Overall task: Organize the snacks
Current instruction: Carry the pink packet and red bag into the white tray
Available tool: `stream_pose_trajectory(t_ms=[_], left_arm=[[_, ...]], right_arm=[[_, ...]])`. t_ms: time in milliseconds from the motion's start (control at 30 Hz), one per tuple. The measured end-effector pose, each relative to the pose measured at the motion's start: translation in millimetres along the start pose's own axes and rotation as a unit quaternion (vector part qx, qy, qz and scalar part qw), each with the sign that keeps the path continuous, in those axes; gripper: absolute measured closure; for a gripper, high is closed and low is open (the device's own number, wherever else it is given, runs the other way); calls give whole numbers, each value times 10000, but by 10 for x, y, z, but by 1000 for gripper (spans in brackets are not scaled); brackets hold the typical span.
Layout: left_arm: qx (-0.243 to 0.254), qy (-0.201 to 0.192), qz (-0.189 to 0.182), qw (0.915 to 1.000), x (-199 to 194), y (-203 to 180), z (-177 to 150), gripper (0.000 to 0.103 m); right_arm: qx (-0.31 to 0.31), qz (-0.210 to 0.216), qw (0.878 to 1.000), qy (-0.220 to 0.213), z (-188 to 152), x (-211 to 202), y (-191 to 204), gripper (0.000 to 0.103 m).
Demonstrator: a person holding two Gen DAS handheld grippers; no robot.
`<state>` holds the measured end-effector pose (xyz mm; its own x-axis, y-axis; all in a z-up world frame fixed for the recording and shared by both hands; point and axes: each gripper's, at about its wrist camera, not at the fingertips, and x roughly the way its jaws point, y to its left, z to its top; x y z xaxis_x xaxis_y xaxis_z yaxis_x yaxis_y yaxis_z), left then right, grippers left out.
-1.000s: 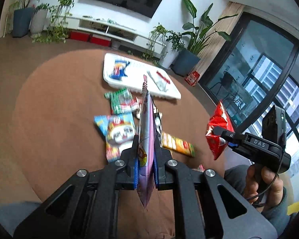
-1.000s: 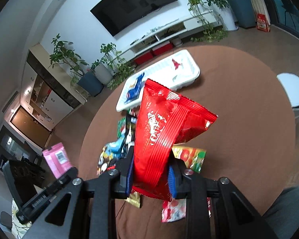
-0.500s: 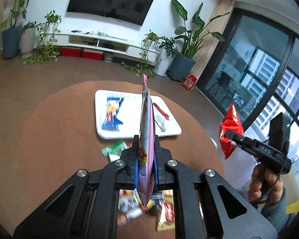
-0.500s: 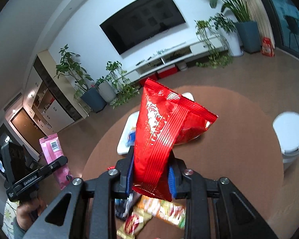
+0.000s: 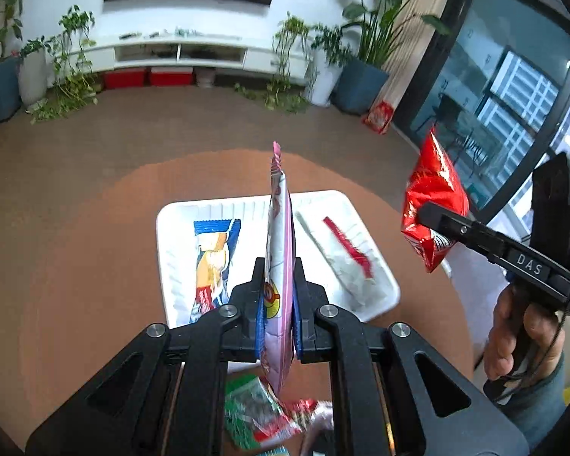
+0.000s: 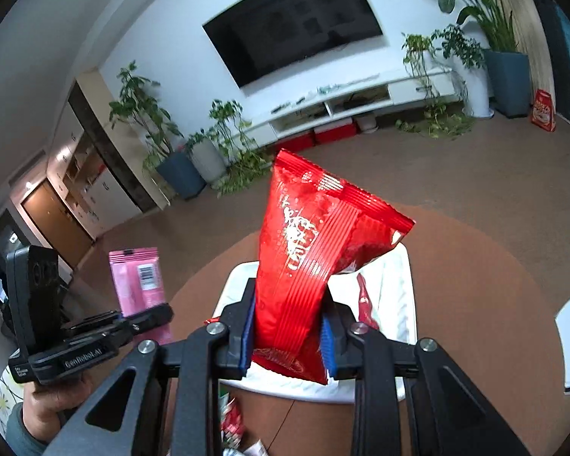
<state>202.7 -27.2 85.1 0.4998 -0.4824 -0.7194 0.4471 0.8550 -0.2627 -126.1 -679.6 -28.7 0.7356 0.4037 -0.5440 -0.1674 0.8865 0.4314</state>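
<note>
**Ana:** Snacks all over this one. Pink packet is pinched edge-on in the left gripper, jaws clamped tight on its lower part, and it stands upright above the white tray.

**Ben:** And the right gripper is clenched on the red bag, blue pads squeezing its lower half, crimped top fanned out above. From the left camera that bag hangs off to the right of the tray, out past its edge.

**Ana:** The right camera looks down on the tray's near edge, just below the bag. In the tray, a blue packet lies lengthwise on its left side, and a clear wrapper with a red strip lies on its right side.

**Ben:** The tray sits on the round brown table. On the near side of the tray, under the left gripper, there's a green and red packet on the table. It's blurred, possibly more than one.

**Ana:** A hand grips the right handle, a grey sleeve at the wrist. The other hand shows in the right camera, holding the left gripper's handle, well to the left of the tray.

**Ben:** Beyond the tray are a white TV bench, potted plants and a dark screen on the wall.
</note>
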Motion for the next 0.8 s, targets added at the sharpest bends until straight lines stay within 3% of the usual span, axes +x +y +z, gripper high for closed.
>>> stream_pose_trajectory(t_ms=[233,500,800], left_arm=[[189,547,77,9983,716,-8,-30,94],[272,940,278,9948,1322,-41,-107,93],[318,939,452,9940,1615,-41,-116,92]], right_arm=[[-433,-135,9976,521,-159,558,-39,73],[-977,-383,9900,939,-356,815,65,73],[-1304,-725,9807,1261,-562,1018,96,73]])
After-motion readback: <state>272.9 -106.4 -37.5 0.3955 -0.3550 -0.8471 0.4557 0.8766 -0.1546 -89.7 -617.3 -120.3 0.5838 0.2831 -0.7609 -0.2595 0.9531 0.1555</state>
